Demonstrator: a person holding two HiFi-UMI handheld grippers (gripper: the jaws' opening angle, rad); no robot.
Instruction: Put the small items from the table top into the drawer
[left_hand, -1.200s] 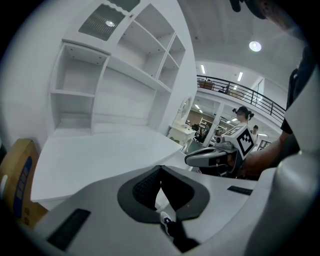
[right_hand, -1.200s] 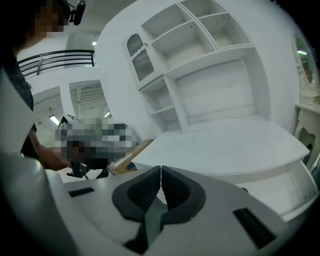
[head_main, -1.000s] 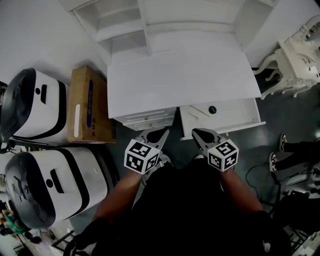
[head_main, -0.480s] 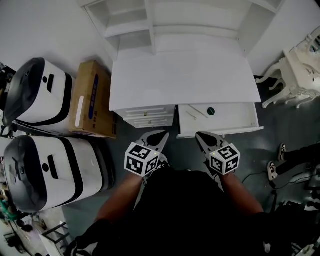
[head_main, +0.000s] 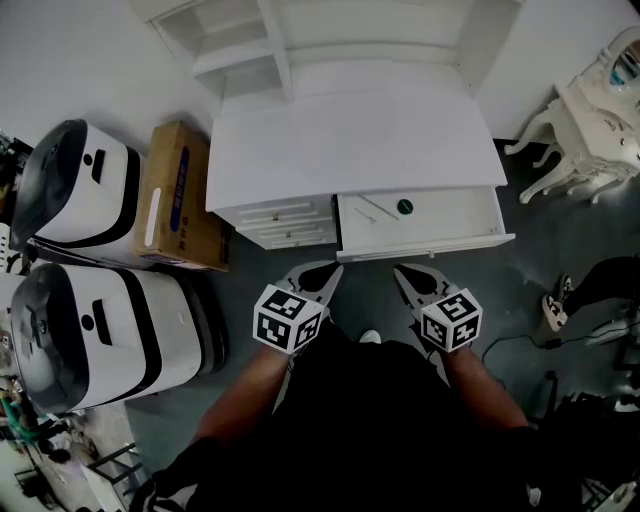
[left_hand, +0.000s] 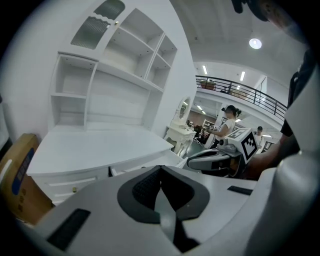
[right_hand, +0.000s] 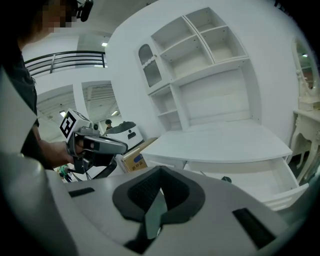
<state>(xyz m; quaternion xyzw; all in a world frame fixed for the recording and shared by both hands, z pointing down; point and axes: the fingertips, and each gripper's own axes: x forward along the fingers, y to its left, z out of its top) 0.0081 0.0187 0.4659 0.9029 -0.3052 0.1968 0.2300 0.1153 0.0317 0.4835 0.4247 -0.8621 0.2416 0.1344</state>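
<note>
While both grippers hang short of open drawer (head_main: 482, 225), table top (head_main: 350, 140) shows bare. Jaws of left gripper (head_main: 325, 270) together, nothing between. Jaws of right gripper (head_main: 405, 272) likewise together, empty. Small items lie inside drawer: dark green round piece (head_main: 405, 207), thin white stick (head_main: 377, 208) just beside it. Both look light, hard. Round piece may roll: pinch across sides. Stick lies flat: pinch at middle.

Head view. Counter (head_main: 350, 140) at upper centre, with a shelf unit (head_main: 300, 40) standing on its far edge. The open drawer (head_main: 460, 212) is below the counter's right half and holds a small round item (head_main: 404, 207), with a thin stick (head_main: 377, 208) just left of it. Closed drawers (head_main: 285, 222) are left of the open one. A cardboard box (head_main: 175, 195) is left of the counter. Left claw (head_main: 318, 277) and right claw (head_main: 415, 282) are side by side at lower centre.
</note>
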